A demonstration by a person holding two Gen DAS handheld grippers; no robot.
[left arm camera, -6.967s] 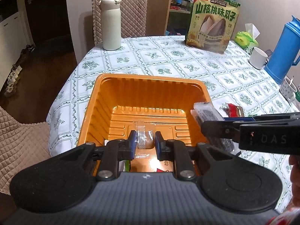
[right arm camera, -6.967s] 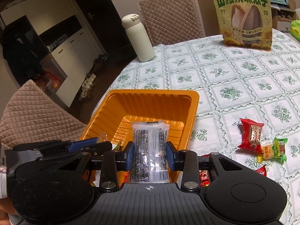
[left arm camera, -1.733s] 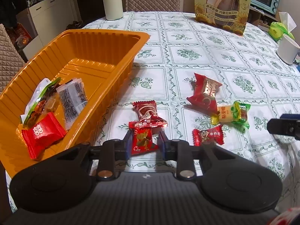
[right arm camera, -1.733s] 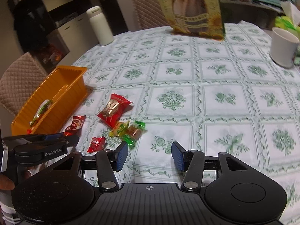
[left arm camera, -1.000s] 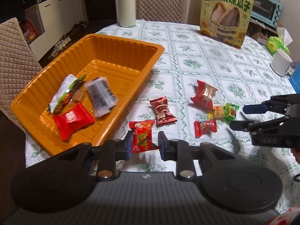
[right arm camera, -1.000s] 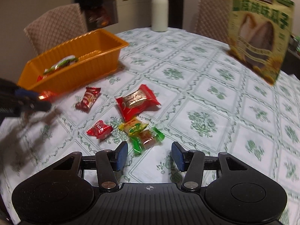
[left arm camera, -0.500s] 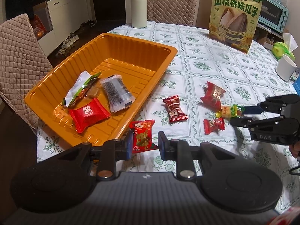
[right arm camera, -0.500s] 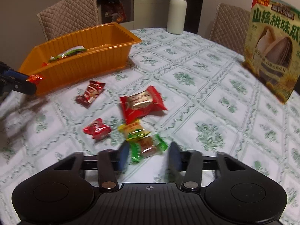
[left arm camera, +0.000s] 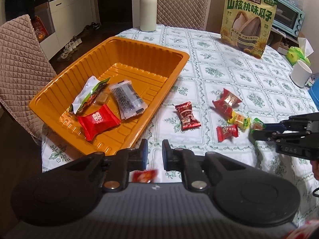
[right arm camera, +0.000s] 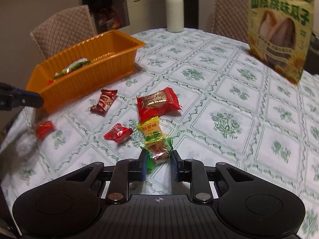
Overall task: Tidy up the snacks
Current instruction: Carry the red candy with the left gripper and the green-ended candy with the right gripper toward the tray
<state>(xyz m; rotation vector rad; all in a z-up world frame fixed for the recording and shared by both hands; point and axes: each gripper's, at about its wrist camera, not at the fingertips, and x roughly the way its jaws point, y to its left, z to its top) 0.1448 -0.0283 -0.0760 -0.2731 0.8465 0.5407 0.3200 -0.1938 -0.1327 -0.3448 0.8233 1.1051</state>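
An orange tray on the table's left holds several snack packets, among them a red one and a clear dark one. My left gripper is open beside the tray's near corner; a small red candy lies blurred on the cloth below it. My right gripper has closed around a green-wrapped candy. On the cloth lie a dark red candy, a big red packet, a yellow candy and a small red candy.
A large sunflower-seed bag stands at the back of the table, a white bottle at the far edge, a white cup at right. Quilted chairs stand around the table. The table edge runs close to the tray's left side.
My left gripper opened and the red candy dropped onto the cloth outside the tray. My right gripper moved in and closed on the green-wrapped candy.
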